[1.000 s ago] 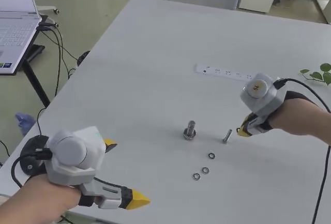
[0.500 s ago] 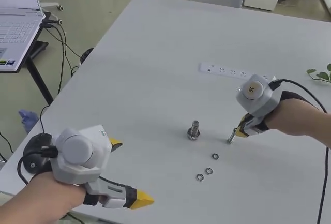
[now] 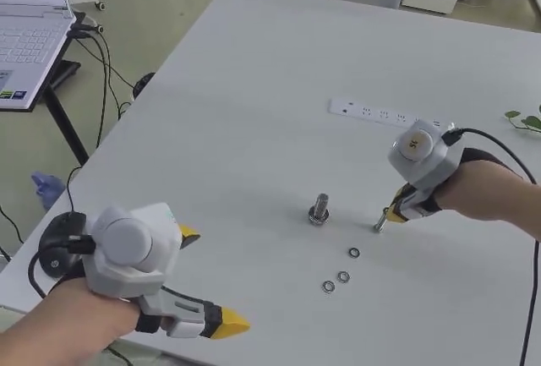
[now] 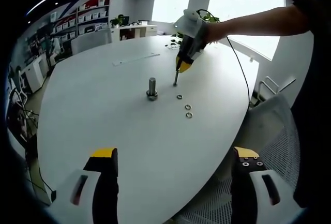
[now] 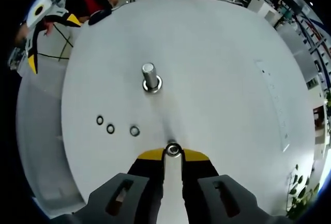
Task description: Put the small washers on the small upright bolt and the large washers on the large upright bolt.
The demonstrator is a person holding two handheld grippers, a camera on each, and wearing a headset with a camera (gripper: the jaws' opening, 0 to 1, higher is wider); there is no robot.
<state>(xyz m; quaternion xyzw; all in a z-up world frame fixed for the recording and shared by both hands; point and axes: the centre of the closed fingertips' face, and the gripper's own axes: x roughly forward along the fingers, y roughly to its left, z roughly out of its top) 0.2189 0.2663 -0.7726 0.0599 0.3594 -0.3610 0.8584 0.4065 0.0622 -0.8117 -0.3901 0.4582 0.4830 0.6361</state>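
Two grippers, two different states. At the lower left of the head view your left gripper (image 3: 213,280) hangs over the near edge of the table (image 3: 254,87), jaws spread wide with nothing between them.

Near the middle of the frame the large bolt (image 3: 319,210) stands upright on its own. A ring (image 5: 152,86) sits round its foot. You cannot tell from here whether that is a washer or part of the bolt.

Just right of it and lower, three small washers (image 3: 343,276) lie flat on the table in a short slanting row, close together but not touching. They are thin, bright rings, and none is on a bolt.

Right again, the small bolt (image 3: 379,224) stands on the table leaning slightly, well apart from the large one. Your right gripper (image 3: 394,213) is clenched on its top end. In the right gripper view the bolt's round end shows pinched between the yellow tips.

So you look to be setting or steadying the small bolt, and the threading has not begun. Next, let go only once it stands by itself. Then take the nearest washer. It lies flat and thin, so you will likely need the tips under its edge before carrying it over the small bolt's top.
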